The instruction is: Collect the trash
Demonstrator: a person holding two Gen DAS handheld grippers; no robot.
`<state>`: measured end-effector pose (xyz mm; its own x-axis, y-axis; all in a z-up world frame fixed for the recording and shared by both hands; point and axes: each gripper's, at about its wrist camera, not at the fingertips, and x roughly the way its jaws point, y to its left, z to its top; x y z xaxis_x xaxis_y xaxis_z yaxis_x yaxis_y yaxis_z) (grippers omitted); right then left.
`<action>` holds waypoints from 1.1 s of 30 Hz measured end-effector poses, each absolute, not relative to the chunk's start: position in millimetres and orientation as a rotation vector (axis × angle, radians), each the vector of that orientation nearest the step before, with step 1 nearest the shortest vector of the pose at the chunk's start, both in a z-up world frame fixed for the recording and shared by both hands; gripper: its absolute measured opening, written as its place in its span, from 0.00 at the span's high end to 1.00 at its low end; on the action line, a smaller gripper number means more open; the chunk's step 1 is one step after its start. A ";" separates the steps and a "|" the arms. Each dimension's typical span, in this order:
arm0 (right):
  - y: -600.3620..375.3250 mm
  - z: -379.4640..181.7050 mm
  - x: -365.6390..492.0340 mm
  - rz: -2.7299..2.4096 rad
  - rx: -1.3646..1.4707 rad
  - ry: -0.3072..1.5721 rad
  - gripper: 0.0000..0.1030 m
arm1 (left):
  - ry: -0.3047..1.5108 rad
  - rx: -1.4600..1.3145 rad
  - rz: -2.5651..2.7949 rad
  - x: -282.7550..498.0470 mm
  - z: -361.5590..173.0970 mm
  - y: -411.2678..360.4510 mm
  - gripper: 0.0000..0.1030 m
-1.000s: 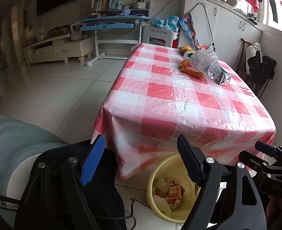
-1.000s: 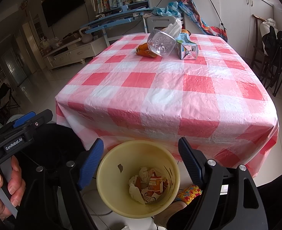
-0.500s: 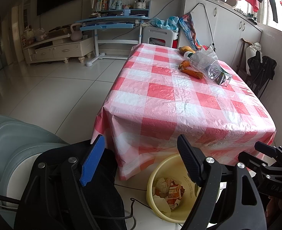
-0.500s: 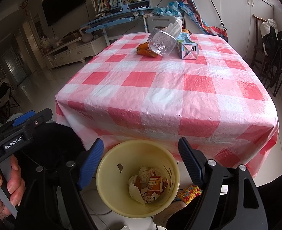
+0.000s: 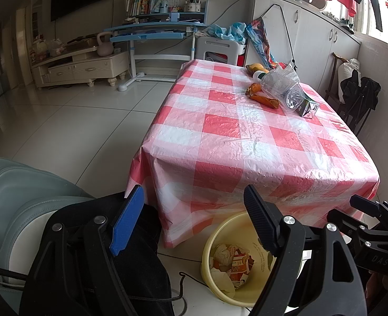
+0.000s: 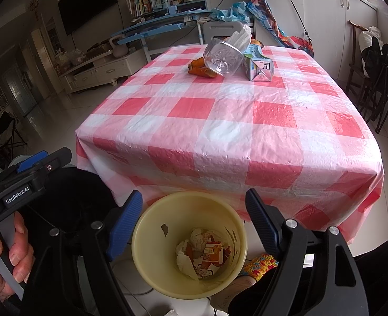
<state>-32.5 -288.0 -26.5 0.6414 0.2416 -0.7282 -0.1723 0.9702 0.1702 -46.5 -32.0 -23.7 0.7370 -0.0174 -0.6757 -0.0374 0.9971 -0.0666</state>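
A yellow trash bin (image 6: 151, 263) stands on the floor at the near edge of the table; crumpled paper and a torn carton (image 6: 207, 255) lie in it. My right gripper (image 6: 194, 216) hangs open right above the bin (image 5: 212, 247), holding nothing. My left gripper (image 5: 194, 216) is open too, to the left of the bin, empty. At the table's far end lie a clear plastic bottle (image 6: 222, 58), an orange peel (image 6: 201, 69), a small carton (image 6: 259, 68) and a tissue (image 6: 242, 36). The bottle (image 5: 280, 88) also shows in the left wrist view.
A red-and-white checked cloth covers the table (image 6: 220, 131). A grey seat (image 5: 14, 200) and dark clothing are at the lower left. A hand (image 6: 4, 263) grips the left tool. A chair with dark bags (image 6: 378, 65) stands right of the table. A cable (image 5: 183, 284) runs over the floor.
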 end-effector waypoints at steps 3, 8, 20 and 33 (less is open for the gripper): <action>-288.0 -26.6 -32.4 0.236 0.087 0.843 0.25 | 0.742 -0.077 0.011 -46.4 -23.8 -31.8 0.27; -287.8 -26.5 -32.6 0.236 0.087 0.843 0.25 | 0.742 -0.078 0.011 -46.4 -23.8 -31.8 0.27; -288.3 -26.2 -33.0 0.230 0.087 0.836 0.23 | 0.743 -0.078 0.011 -46.4 -23.6 -31.9 0.27; -289.1 -26.2 -33.7 0.229 0.086 0.835 0.23 | 0.742 -0.078 0.011 -46.4 -23.7 -31.4 0.27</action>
